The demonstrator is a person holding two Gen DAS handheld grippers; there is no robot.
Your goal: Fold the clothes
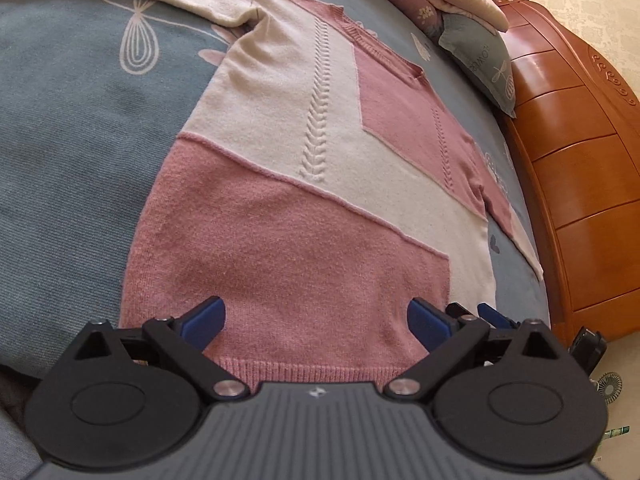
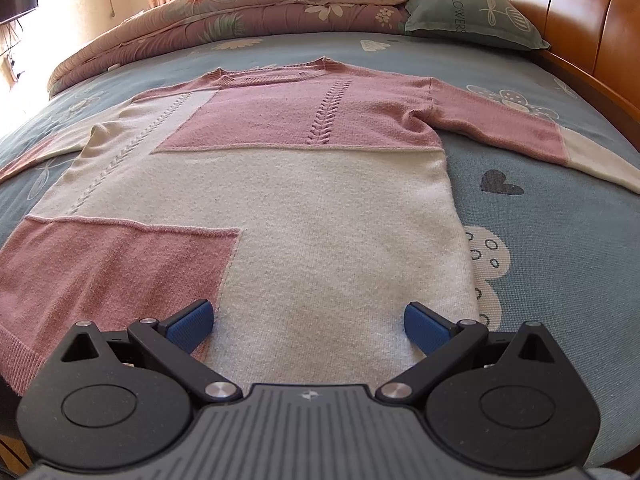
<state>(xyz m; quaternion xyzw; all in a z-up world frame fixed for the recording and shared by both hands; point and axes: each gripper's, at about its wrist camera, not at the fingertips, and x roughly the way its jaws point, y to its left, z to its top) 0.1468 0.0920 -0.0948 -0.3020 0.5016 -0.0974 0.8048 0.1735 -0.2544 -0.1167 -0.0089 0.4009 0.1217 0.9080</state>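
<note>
A pink and cream knit sweater (image 1: 304,184) lies flat, front up, on the blue-grey bedspread (image 1: 60,140), sleeves spread out to both sides. My left gripper (image 1: 316,322) is open over the pink hem area at the sweater's lower left. My right gripper (image 2: 308,326) is open over the cream hem area of the sweater (image 2: 312,216) at its lower right. Neither gripper holds anything. The right gripper's blue pads (image 1: 492,314) show at the right edge of the left wrist view.
A folded floral quilt (image 2: 240,12) lies across the far side of the bed. A grey-green pillow (image 2: 476,12) sits against the orange wooden headboard (image 2: 568,12). The bedspread (image 2: 540,216) extends to the right of the sweater.
</note>
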